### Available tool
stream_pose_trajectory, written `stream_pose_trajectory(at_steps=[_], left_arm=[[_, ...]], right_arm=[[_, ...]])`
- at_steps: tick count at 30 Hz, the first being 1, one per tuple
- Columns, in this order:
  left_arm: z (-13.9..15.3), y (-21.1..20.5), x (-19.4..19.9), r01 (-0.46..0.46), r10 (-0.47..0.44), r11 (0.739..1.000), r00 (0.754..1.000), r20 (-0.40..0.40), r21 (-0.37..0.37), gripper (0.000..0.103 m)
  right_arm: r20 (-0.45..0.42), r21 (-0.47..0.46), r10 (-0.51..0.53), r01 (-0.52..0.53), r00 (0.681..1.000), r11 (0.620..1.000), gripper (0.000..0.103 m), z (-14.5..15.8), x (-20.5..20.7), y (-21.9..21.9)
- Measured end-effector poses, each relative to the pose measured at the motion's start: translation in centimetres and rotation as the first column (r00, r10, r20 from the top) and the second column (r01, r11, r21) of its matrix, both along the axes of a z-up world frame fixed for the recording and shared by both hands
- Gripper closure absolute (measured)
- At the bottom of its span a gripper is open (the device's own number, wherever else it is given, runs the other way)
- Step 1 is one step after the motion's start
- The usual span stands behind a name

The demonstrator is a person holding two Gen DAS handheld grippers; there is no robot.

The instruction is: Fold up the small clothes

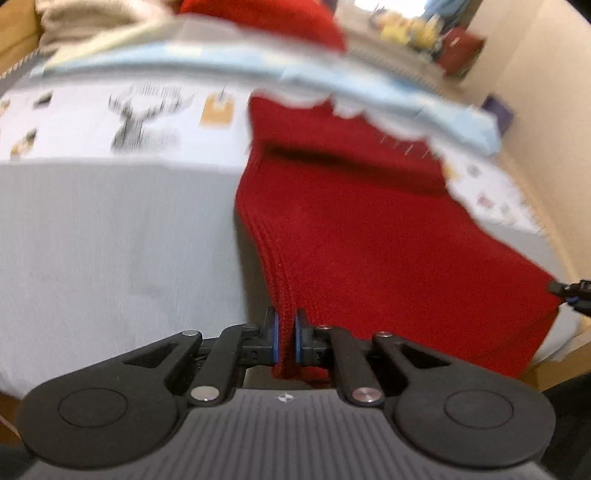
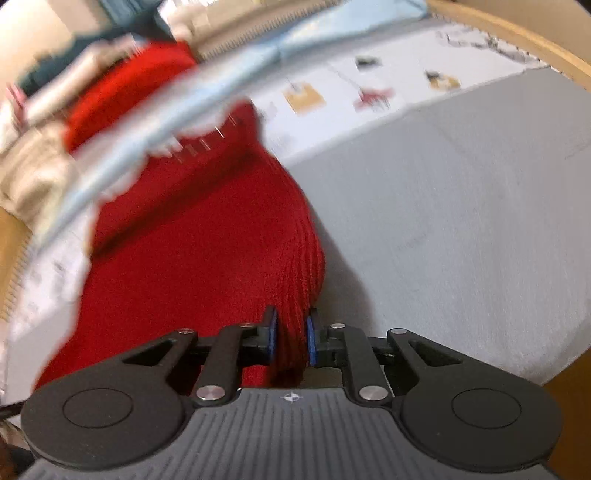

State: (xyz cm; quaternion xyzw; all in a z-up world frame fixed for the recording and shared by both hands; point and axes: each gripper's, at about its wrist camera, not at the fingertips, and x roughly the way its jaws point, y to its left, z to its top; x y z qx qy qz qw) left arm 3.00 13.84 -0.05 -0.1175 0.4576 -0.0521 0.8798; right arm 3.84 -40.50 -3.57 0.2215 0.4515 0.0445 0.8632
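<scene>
Left hand-held gripper point(image 1: 285, 334) pinching red knit garment point(image 1: 369, 236), right hand-held gripper point(image 2: 291, 338) likewise — deer print point(image 1: 142, 118) left view only

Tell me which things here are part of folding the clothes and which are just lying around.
Part of the job:
red knit garment
left gripper, shut on its ribbed edge
right gripper, shut on its other edge
grey bed sheet underneath

Just lying about:
light blue cloth
patterned cover
beige bundle

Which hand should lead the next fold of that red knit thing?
Neither clearly: the left tool and right tool each pinch an edge of the red garment, so they probably move together.
</scene>
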Motion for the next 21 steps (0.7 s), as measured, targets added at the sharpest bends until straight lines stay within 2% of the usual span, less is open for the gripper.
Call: stream_pose_trajectory(at_steps=[2, 4, 7, 11, 13, 16, 18, 21], left_arm=[[2.7, 0.5, -1.0, 0.016, -0.016, 1.000, 0.998, 0.055, -0.004, 0.097], [5.1, 1.1, -2.4, 0.025, -0.024, 1.000, 0.995, 0.099, -0.013, 0.097], [8.7, 2.7, -4.8, 0.030, -0.017, 0.996, 0.990, 0.139, -0.088, 0.097], [12.2, 4.4, -8.2, 0.031, -0.006, 0.992, 0.981, 0.196, -0.125, 0.097], [12.6, 5.3, -8.5, 0.012, 0.017, 0.989, 0.982, 0.190, -0.148, 0.097], [11.4, 6.3, -5.9, -0.029, 0.051, 0.988, 0.988, 0.145, -0.153, 0.097], [9.7, 6.9, -2.4, -0.041, 0.059, 0.988, 0.992, 0.115, -0.147, 0.097], [6.1, 7.9, 4.8, -0.074, 0.080, 0.991, 0.996, 0.049, -0.115, 0.097]], right_arm=[[0.049, 0.033, 0.003, -0.004, 0.999, 0.999, 0.089, 2.4, -0.8, -0.2], [0.107, 0.038, 0.005, -0.009, 0.994, 0.999, 0.097, 4.7, -2.1, -0.2], [0.205, 0.054, 0.000, -0.011, 0.979, 0.998, 0.098, 8.8, -4.7, -1.2], [0.280, 0.107, -0.005, -0.026, 0.960, 0.994, 0.098, 12.6, -8.4, -2.9], [0.303, 0.137, -0.005, -0.039, 0.953, 0.990, 0.098, 13.6, -10.0, -3.5], [0.286, 0.185, -0.016, -0.039, 0.958, 0.982, 0.098, 13.6, -10.1, -4.1], [0.252, 0.207, -0.026, -0.027, 0.967, 0.978, 0.098, 12.7, -7.9, -4.0], [0.207, 0.168, -0.009, -0.026, 0.978, 0.985, 0.098, 11.0, -2.7, -2.7]])
